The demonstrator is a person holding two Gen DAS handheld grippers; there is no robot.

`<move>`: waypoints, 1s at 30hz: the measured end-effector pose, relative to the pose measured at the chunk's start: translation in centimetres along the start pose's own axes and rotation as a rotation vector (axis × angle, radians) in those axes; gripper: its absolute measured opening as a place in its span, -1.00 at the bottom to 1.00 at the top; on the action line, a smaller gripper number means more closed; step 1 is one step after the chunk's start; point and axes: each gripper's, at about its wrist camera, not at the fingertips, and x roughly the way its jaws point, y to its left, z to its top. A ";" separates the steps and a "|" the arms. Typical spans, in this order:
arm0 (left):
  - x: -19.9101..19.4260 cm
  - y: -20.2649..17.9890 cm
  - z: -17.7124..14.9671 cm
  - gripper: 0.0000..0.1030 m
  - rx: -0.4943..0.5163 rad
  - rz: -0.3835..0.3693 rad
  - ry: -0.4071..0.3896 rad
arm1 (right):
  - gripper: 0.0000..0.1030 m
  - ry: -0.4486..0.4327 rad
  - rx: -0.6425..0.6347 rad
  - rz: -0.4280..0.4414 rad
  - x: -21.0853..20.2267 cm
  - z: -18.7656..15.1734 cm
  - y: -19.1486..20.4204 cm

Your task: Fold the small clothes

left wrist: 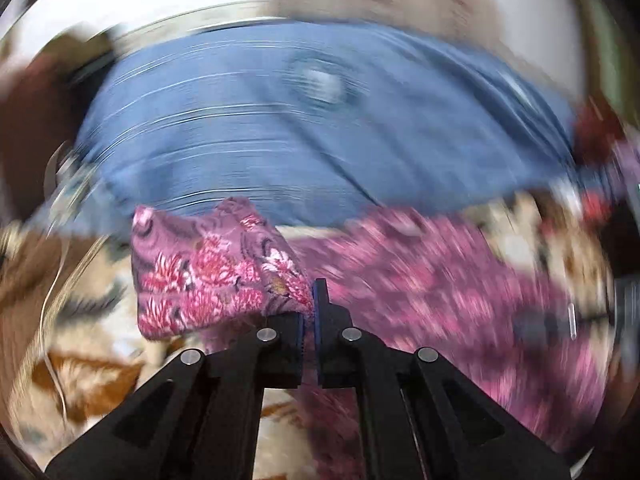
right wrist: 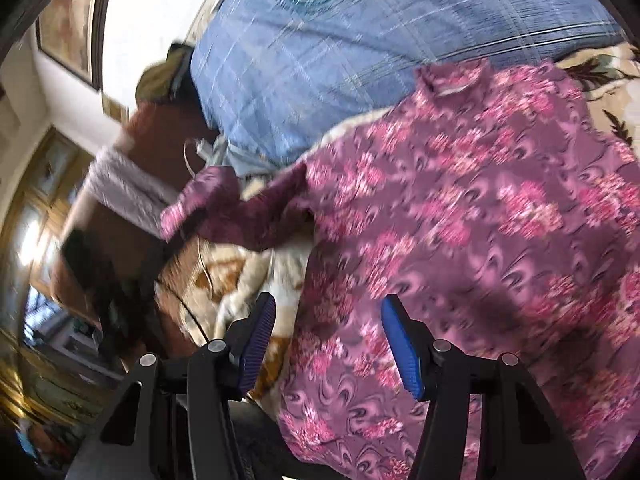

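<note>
A purple garment with pink flowers lies spread on a cream and brown blanket. In the left wrist view my left gripper is shut on a corner of the same garment, and the cloth stands lifted and bunched to the left of the fingers. The rest of the garment trails off blurred to the right. In the right wrist view my right gripper is open above the garment's near edge, with nothing pressed between its blue pads. One sleeve is pulled up and out to the left.
A blue checked pillow lies just beyond the garment. A person's arm with a pale sleeve reaches in at the left of the right wrist view. A thin white cord lies on the blanket. Framed pictures hang on the wall.
</note>
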 end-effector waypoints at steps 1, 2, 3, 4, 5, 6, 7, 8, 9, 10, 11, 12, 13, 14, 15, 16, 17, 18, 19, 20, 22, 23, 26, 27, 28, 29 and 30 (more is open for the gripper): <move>0.5 -1.7 -0.3 -0.96 0.076 -0.012 0.017 | 0.12 -0.015 0.010 -0.009 -0.5 0.4 -0.5; 1.0 -3.4 -0.5 -0.96 0.135 -0.043 0.038 | 0.12 -0.027 0.018 -0.015 -0.8 0.7 -0.9; 1.3 -5.0 -1.1 -0.96 0.198 -0.092 0.064 | 0.12 -0.038 0.030 -0.016 -1.3 1.1 -1.5; 1.5 -6.5 -1.6 -0.96 0.251 -0.125 0.087 | 0.12 -0.043 0.039 -0.014 -1.4 1.3 -2.0; 1.4 -7.6 -2.1 -0.96 0.289 -0.145 0.098 | 0.12 -0.045 0.053 -0.013 -1.6 1.5 -2.6; 1.4 -8.8 -2.7 -0.96 0.333 -0.167 0.112 | 0.12 -0.046 0.060 -0.012 -1.6 1.6 -3.0; 1.4 -10.0 -3.3 -0.96 0.378 -0.180 0.130 | 0.12 -0.043 0.070 -0.009 -1.5 1.7 -3.6; 1.5 -11.0 -3.7 -0.96 0.413 -0.187 0.145 | 0.12 -0.038 0.077 -0.005 -1.3 1.8 -4.1; 1.8 -11.9 -4.2 -0.96 0.444 -0.194 0.161 | 0.12 -0.023 0.083 0.003 -0.9 1.9 -4.5; 2.0 -12.6 -4.7 -0.96 0.476 -0.199 0.178 | 0.12 0.004 0.085 0.019 -0.4 2.3 -4.9; 2.1 -13.2 -5.2 -0.96 0.501 -0.203 0.188 | 0.13 0.033 0.086 0.039 0.2 2.7 -5.2; 2.1 -13.6 -5.5 -0.96 0.520 -0.206 0.196 | 0.13 0.071 0.086 0.071 1.0 3.3 -5.3; 2.1 -13.9 -5.8 -0.96 0.536 -0.208 0.201 | 0.13 0.100 0.082 0.090 1.7 3.9 -5.2; 2.0 -14.1 -6.0 -0.96 0.543 -0.209 0.205 | 0.17 0.136 0.072 0.102 2.4 4.7 -4.9; 2.1 -14.2 -6.1 -0.96 0.548 -0.208 0.208 | 0.21 0.173 0.061 0.100 3.4 5.7 -4.4; 2.2 -14.3 -6.1 -0.96 0.556 -0.207 0.211 | 0.24 0.204 0.044 0.089 4.1 6.4 -3.7; 2.6 -14.5 -6.2 -0.96 0.564 -0.209 0.213 | 0.28 0.247 -0.004 0.073 5.0 7.1 -2.3; 2.7 -14.6 -6.3 -0.96 0.572 -0.212 0.218 | 0.32 0.290 -0.063 0.070 5.9 7.5 -0.9; 2.8 -14.9 -6.4 -0.96 0.588 -0.210 0.222 | 0.34 0.329 -0.120 0.063 6.8 7.8 0.4; 2.7 -15.0 -6.9 -0.96 0.598 -0.206 0.223 | 0.38 0.362 -0.158 0.050 7.7 7.9 1.4; 2.8 -15.3 -7.0 -0.96 0.621 -0.202 0.228 | 0.38 0.441 -0.217 -0.044 10.0 7.7 2.7; 3.2 -15.5 -7.0 -0.96 0.624 -0.205 0.232 | 0.27 0.452 -0.243 -0.097 10.8 7.4 3.0; 2.5 -15.8 -6.7 -0.96 0.628 -0.206 0.222 | -0.92 0.461 -0.275 -0.223 10.9 6.9 3.2; 2.4 -15.5 -6.5 -0.96 0.621 -0.208 0.212 | -0.95 0.414 -0.271 -0.229 9.3 7.1 3.1; 2.2 -15.2 -6.2 -0.96 0.608 -0.212 0.193 | -0.96 0.376 -0.273 -0.221 7.8 7.3 3.3; 1.7 -14.9 -5.7 -0.96 0.585 -0.225 0.172 | -0.96 0.336 -0.268 -0.207 6.1 7.4 3.4; 0.8 -14.2 -5.0 -0.96 0.544 -0.241 0.140 | -0.96 0.286 -0.252 -0.185 3.7 7.4 3.4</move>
